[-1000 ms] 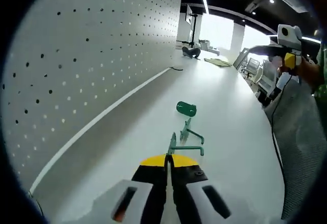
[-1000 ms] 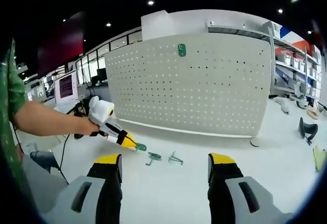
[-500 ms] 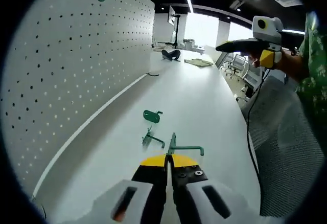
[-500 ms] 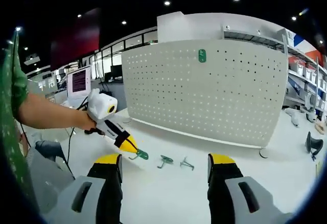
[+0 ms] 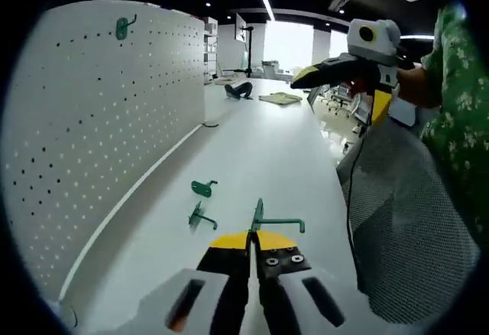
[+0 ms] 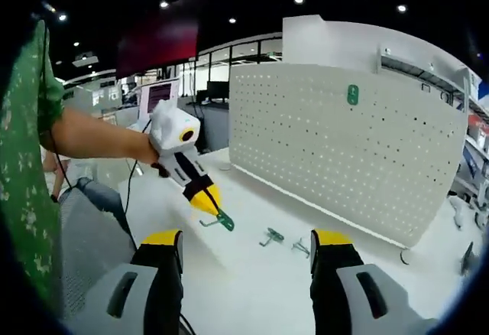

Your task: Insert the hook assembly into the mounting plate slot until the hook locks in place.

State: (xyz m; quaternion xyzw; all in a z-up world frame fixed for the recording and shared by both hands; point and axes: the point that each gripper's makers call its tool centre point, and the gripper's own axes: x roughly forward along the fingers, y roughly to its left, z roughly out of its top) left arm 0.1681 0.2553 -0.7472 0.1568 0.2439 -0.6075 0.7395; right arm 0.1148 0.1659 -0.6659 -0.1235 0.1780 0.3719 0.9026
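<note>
Left gripper view: white pegboard [image 5: 92,121] stands along the left, dotted with holes, upright on the white tabletop [image 5: 267,144]. A green hook [image 5: 122,27] hangs high on the pegboard near its top edge. Two loose green hook pieces lie on the tabletop near the board's foot: a flat oval-backed one [image 5: 202,188] and just beside it a thin bent wire one [image 5: 199,217]. The left tool [image 5: 253,245], yellow-tipped, has its jaws pressed together on the held hook assembly [image 5: 269,222], a thin dark-green wire piece with an upright stem and a straight arm running to the right with a small downturned end; it is lifted above the tabletop. Upper right, the right tool [image 5: 321,73] comes in, yellow jaw tip, held by a hand [image 5: 409,90] with a green patterned sleeve [image 5: 458,113]; a grey mesh chair [image 5: 397,235] sits below it. Right gripper view: green sleeve at left, a bare forearm [image 6: 99,138] carrying the left tool [image 6: 212,203] angled down, pinching the green hook assembly [image 6: 221,219] at its tip, in the air, apart from the pegboard [image 6: 344,151]. Loose green pieces [image 6: 271,236] and [image 6: 300,248] lie on the tabletop [image 6: 252,289] between it and the board. A green plate [image 6: 352,94] sits high on the pegboard. The right tool [image 6: 248,251] shows its own two yellow-tipped jaws spread wide with nothing between.
</note>
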